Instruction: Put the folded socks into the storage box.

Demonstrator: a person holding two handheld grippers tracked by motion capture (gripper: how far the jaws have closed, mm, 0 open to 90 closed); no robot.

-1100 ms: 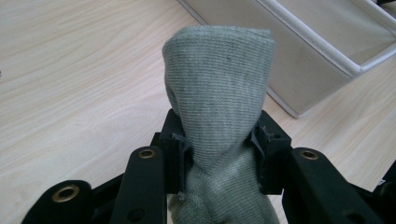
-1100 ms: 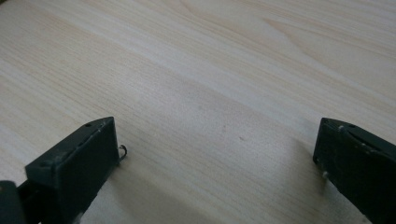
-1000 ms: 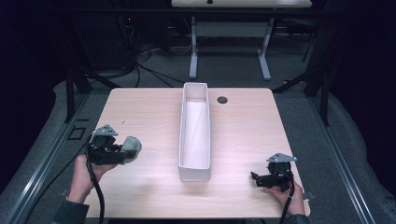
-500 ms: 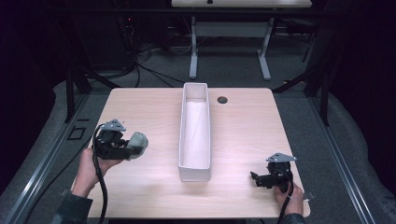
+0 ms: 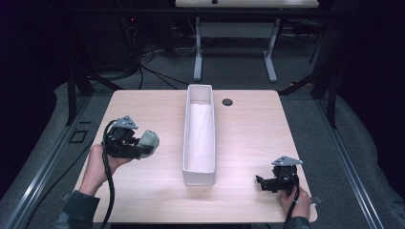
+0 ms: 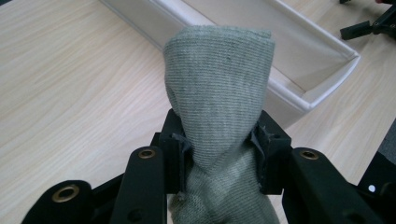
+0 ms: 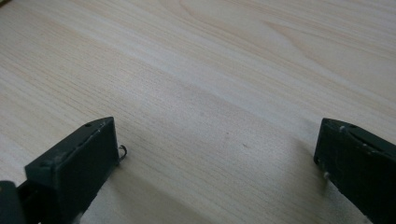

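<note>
On the left of the long white bin (image 5: 199,138) my left hand-held gripper (image 5: 138,149) carries a grey-green knitted cloth (image 5: 149,143), likely a sock, above the tabletop (image 5: 143,109) and well clear of the bin's side wall. In the left gripper view the jaws pinch that cloth (image 6: 219,88) at a narrow waist, so a folded bulge stands up beyond them and the rest bunches below. I judge it light, soft and floppy, with no risk of breakage; the ribbed knit should give the pads enough grip, though the loose end will sag and swing as I move. The present hold on the gathered middle seems sound to me; a hold near one tip would let it unroll.

The bin lies in the middle of the tabletop, long axis running away from me, its near end (image 6: 322,88) just beyond the cloth in the left gripper view. Its upright walls are the one obstacle if the cloth is meant to go inside; I would have to clear the rim. A small dark round fitting (image 5: 227,101) sits just right of the bin's far end.

Right of the bin, near its front corner, my right hand-held gripper (image 5: 268,183) rests low over bare wood with its jaws spread wide and nothing between them.
</note>
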